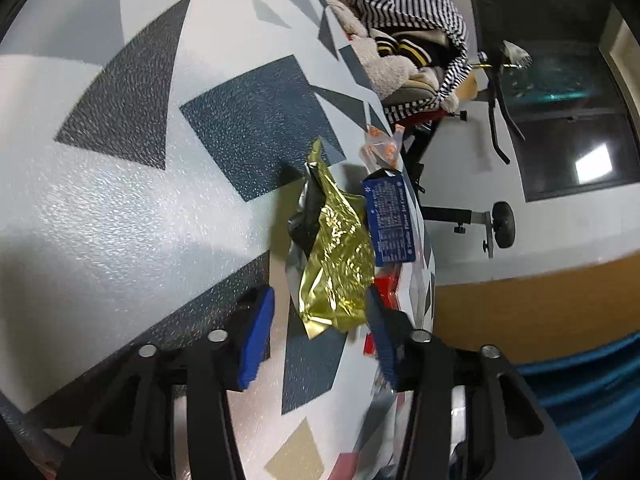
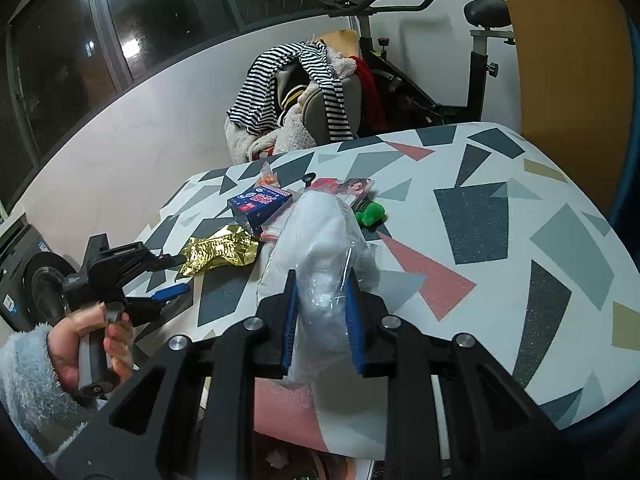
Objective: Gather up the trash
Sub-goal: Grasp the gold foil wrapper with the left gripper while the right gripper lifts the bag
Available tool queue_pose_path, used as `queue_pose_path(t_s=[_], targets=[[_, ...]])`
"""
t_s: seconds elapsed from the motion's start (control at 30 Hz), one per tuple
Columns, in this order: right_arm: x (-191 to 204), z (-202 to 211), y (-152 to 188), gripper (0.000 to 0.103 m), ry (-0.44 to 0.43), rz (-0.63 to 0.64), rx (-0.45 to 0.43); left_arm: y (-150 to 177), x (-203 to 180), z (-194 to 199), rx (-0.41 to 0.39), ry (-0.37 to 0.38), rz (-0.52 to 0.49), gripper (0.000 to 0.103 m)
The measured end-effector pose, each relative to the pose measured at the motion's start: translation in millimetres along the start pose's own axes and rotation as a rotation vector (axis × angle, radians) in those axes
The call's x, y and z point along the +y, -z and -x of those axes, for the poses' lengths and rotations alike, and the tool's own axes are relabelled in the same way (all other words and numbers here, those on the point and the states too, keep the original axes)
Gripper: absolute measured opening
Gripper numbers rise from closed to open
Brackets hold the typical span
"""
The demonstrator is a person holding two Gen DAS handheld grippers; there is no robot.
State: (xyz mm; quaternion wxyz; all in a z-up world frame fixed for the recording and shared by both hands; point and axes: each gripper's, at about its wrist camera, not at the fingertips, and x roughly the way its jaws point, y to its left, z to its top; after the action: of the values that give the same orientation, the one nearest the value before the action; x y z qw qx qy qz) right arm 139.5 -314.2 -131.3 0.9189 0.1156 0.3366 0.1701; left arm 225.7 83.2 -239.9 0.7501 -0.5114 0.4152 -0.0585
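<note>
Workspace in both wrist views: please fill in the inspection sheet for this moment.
Surface: table with a geometric patterned top.
Job's things: gold foil wrapper, blue box, small clear packet, red packaging, clear plastic bag.
Clutter: green item on the table.
Grippers: left gripper open, pads either side of the gold foil wrapper; right gripper shut on the clear plastic bag.
Cables: nothing seen.
Surroundings: chair piled with clothes, exercise bike, dark windows.
</note>
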Motion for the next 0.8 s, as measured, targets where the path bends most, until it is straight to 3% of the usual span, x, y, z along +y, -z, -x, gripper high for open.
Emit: queue_pose_path(t_s=[0.03,0.07,0.1,0.2,0.4,0.57,0.8], targets=[[0,0,0,0.025,-0.001,-0.002,0.003,0,0,-3,0.004,-0.002,0.007,0.036],[0,0,1,0.025,-0.002,-0.003,0.005,-1,0,-5,0.008,-0.001,0.011,0.021],[0,0,1,0.025,-0.002,-0.003,0.006,0,0,-6,0.013,0.000,0.010,0.015],[1,1,1,0.025,-0.003,-0.006,0.009,3,-5,0,0.006,-0.018,-0.054,0.013],[7,6,2,0.025,-0.013,0.014,0.005,6,-39,40,-0.003,-0.082,-0.388,0.012],[14,9,5,0.025,-0.036,0.025,0.005,12,-55,86,-0.024,-0.115,-0.566,0.012],[31,19,14,0.025,-0.076,0.060,0.022,54,-72,139,0.014,-0.147,-0.826,0.012]])
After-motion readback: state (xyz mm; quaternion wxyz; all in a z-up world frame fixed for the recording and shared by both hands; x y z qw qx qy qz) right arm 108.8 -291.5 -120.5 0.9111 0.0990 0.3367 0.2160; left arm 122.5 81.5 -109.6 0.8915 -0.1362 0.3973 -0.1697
